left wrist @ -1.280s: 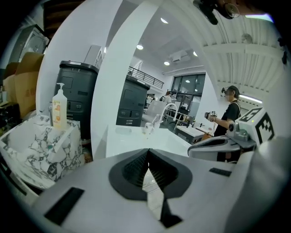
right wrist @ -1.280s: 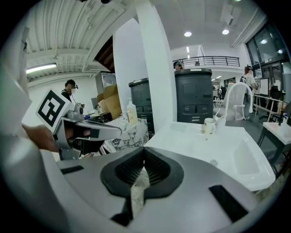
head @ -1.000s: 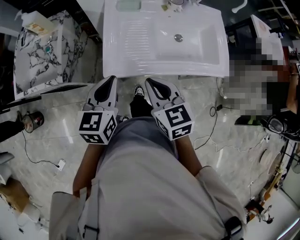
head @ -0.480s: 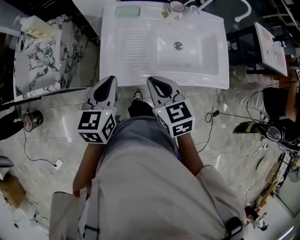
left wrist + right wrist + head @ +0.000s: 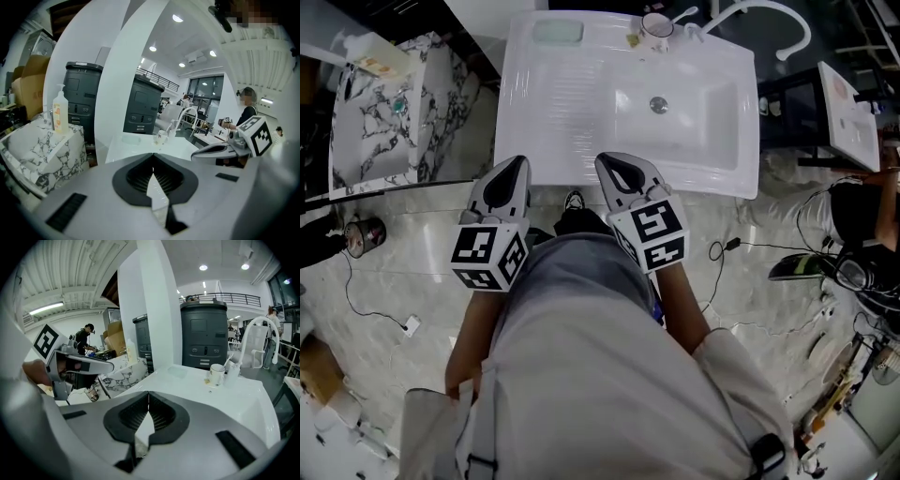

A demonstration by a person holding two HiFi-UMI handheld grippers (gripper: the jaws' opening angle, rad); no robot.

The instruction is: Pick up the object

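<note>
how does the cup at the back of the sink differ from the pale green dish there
The cup is white, round and stands upright, with something thin sticking out of it; the dish is pale green, rectangular and lies flat. The cup sits behind the basin, the dish behind the ribbed slope. Both rest on the back ledge of the white sink.

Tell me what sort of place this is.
Probably a large indoor test hall or showroom, not a home bathroom: a freestanding white washbasin on a polished floor with loose cables, and a mezzanine railing above.
</note>
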